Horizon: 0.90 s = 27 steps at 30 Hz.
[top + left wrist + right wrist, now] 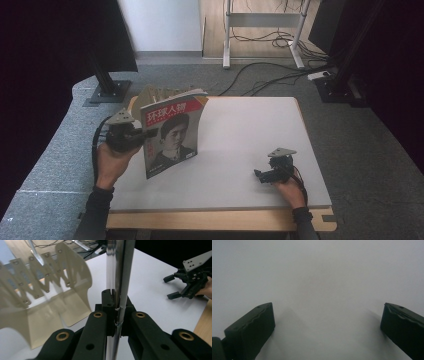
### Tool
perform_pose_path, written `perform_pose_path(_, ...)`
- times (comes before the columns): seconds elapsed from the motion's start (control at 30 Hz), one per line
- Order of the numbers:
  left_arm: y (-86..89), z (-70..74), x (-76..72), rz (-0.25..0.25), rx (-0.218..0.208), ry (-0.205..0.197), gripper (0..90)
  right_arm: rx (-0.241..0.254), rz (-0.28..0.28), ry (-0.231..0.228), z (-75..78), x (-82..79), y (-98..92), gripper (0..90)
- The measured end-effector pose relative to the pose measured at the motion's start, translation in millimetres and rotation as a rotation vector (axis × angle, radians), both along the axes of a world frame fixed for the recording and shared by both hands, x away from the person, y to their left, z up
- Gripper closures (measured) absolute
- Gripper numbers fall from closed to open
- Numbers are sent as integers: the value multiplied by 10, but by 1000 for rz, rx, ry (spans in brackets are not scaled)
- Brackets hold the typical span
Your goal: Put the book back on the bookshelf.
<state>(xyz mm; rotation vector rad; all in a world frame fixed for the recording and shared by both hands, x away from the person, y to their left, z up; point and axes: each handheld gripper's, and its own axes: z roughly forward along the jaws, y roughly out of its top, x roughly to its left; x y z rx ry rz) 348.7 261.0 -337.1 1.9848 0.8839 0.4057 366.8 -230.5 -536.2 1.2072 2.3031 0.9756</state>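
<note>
A magazine (pixel 172 132) with a red title band and a portrait on its cover stands upright at the left of the white table (pixel 250 130). My left gripper (pixel 145 136) is shut on the magazine's left edge and holds it up. In the left gripper view the magazine's edge (pixel 118 277) runs straight up between the closed jaws. Behind the magazine stands a beige expanding rack (pixel 47 287) with several riveted slats. My right gripper (pixel 261 176) rests low at the table's front right, open, with nothing between its fingers (pixel 252 327).
The beige rack (pixel 160 92) sits at the table's back left corner. A wooden strip (pixel 220 220) borders the table's front edge. Beyond the table are grey carpet, cables (pixel 270 70) and a white desk frame (pixel 262 30).
</note>
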Motion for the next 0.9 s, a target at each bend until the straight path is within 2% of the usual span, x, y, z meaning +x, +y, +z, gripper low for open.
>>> perform_pose_path(0.23, 291, 64, -91, 67, -2, -16, 873, 2, -2, 1, -1, 1, 0, 0)
perform_pose_path(0.5, 603, 132, -135, 177, -2, -44, 873, 2, -2, 1, -2, 2, 0, 0)
perform_pose_path(0.7, 749, 116, -85, 261, 4, -58, 872, 2, -2, 1, -2, 2, 0, 0)
perform_pose_path(0.9, 792, 85, 79, 313, 5, -57, 873, 2, -2, 1, -2, 2, 0, 0)
